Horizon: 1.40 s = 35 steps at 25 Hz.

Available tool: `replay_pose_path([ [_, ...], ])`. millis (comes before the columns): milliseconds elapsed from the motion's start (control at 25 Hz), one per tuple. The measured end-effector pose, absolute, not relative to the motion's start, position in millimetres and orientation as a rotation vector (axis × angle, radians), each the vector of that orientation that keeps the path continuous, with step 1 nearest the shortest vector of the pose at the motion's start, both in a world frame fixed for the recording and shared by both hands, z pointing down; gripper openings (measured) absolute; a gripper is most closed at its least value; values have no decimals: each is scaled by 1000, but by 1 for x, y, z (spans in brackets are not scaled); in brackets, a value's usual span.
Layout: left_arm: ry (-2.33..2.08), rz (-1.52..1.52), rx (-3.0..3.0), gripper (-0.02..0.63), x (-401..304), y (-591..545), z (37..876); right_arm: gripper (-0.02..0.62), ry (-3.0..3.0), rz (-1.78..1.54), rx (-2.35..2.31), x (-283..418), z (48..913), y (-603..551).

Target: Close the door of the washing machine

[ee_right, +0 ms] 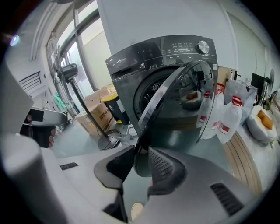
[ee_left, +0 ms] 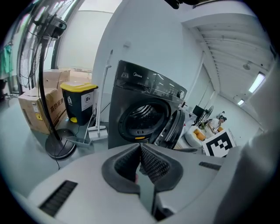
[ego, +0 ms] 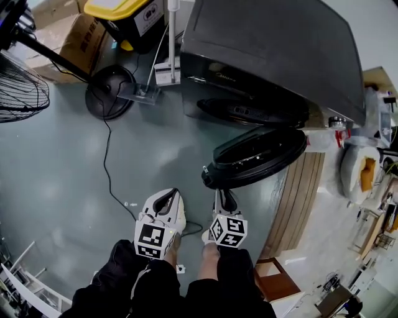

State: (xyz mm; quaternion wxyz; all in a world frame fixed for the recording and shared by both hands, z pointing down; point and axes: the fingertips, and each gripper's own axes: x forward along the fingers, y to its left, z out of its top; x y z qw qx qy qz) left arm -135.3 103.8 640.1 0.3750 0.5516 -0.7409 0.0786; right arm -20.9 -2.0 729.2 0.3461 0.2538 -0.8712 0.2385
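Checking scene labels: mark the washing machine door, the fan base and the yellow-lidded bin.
washing machine door (ego: pixel 255 158): head view, middle of its face.
fan base (ego: pixel 111 92): head view, round disc.
yellow-lidded bin (ego: pixel 115 7): head view, yellow lid.

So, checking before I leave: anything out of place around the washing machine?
Only the washing machine door: it stands swung wide open from the drum opening. Nothing looks spilled or damaged.
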Motion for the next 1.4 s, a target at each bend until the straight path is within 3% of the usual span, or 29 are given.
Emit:
replay_pose_path([
  [1000, -2014, 139, 1323, 23, -215, 96, 637, 104, -2296, 588, 572, -128, 729, -31],
  [1200, -2040, 140, 1267, 25, -232, 84, 640, 89, -2304, 558, 533, -153, 728, -44],
  [1280, -2039, 130, 1255, 23, -235, 77, 641, 36, -2299, 506, 530, -160, 729, -53],
  [1400, -2039, 124, 1243, 25, -245, 64, 642, 29, -2297, 469, 491, -175, 730, -62],
])
